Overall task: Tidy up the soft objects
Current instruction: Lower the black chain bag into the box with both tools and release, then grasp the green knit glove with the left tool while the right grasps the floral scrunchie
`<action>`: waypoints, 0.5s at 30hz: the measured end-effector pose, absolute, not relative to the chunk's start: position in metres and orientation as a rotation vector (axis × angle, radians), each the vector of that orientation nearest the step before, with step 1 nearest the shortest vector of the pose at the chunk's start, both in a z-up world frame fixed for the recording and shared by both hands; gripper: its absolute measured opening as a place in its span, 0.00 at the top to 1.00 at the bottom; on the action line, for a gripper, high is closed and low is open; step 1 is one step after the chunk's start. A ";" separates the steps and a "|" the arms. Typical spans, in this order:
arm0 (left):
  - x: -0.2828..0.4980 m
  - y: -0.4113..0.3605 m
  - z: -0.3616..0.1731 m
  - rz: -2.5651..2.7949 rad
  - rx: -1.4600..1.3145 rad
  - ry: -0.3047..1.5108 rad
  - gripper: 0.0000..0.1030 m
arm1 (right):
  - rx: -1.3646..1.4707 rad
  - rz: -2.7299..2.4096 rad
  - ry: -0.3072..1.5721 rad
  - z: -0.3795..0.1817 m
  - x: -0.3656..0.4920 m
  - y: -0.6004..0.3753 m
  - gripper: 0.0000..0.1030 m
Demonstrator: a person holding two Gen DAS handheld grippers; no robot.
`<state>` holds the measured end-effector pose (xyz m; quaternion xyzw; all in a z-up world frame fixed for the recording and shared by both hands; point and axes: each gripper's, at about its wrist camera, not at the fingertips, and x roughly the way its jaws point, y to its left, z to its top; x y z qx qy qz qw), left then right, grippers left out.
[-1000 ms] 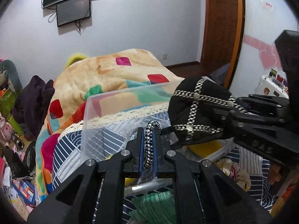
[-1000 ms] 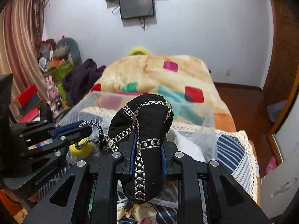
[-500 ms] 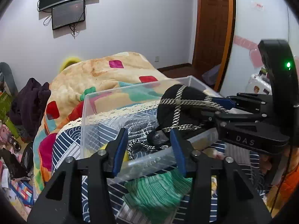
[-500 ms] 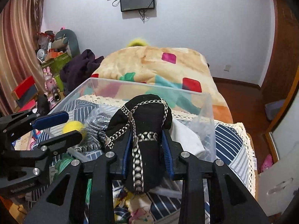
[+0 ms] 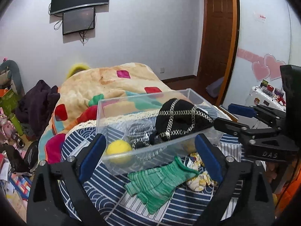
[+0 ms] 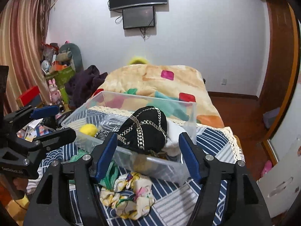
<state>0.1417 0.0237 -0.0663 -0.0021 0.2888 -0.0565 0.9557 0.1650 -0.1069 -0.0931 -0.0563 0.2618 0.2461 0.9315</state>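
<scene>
Left hand-held gripper (image 5: 150, 150): spread wide, holding nothing, blue pads either side of the near wall of a clear plastic box (image 5: 120, 160) without touching it. Right hand-held gripper (image 6: 147, 152): likewise wide apart and empty, framing the box's near corner; seen from the left camera at the right edge (image 5: 242, 118), close beside the box. Inside the box: a black pouch (image 6: 144, 131) crossed with silver chain trim, lying free against something white (image 6: 174, 131), with a yellow ball (image 5: 118, 148) and a grey coiled item (image 5: 137, 130) to its left. In front of the box, on the blue striped bedcover (image 5: 188, 205): a green knitted glove (image 5: 158, 182) and a crumpled floral cloth (image 6: 128, 194), touching each other. Beyond: a patchwork blanket (image 6: 156, 81) on the bed, a dark garment (image 6: 82, 84) beside it, two screens (image 6: 138, 5) on the wall.
</scene>
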 end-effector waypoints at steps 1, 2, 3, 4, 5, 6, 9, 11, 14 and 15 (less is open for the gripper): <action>0.140 0.024 -0.069 -0.116 -0.009 0.595 0.06 | -0.110 0.503 0.542 -0.095 0.164 -0.109 0.37; 0.138 0.025 -0.072 -0.119 -0.015 0.605 0.05 | -0.105 0.503 0.549 -0.097 0.162 -0.111 0.37; 0.138 0.026 -0.076 -0.124 -0.023 0.620 0.05 | -0.099 0.503 0.554 -0.100 0.161 -0.114 0.37; 0.137 0.026 -0.080 -0.126 -0.029 0.635 0.05 | -0.096 0.505 0.562 -0.102 0.159 -0.114 0.37; 0.137 0.026 -0.085 -0.128 -0.031 0.651 0.05 | -0.094 0.509 0.575 -0.105 0.158 -0.116 0.37; 0.136 0.026 -0.090 -0.126 -0.030 0.667 0.05 | -0.094 0.514 0.591 -0.109 0.158 -0.116 0.37; 0.136 0.027 -0.104 -0.123 -0.024 0.709 0.05 | -0.098 0.525 0.630 -0.122 0.154 -0.115 0.36; 0.138 0.028 -0.112 -0.124 -0.029 0.737 0.05 | -0.104 0.530 0.659 -0.131 0.153 -0.113 0.36; 0.143 0.032 -0.123 -0.124 -0.045 0.780 0.05 | -0.121 0.526 0.706 -0.146 0.154 -0.107 0.36; 0.144 0.033 -0.127 -0.123 -0.049 0.794 0.05 | -0.122 0.528 0.716 -0.149 0.153 -0.108 0.36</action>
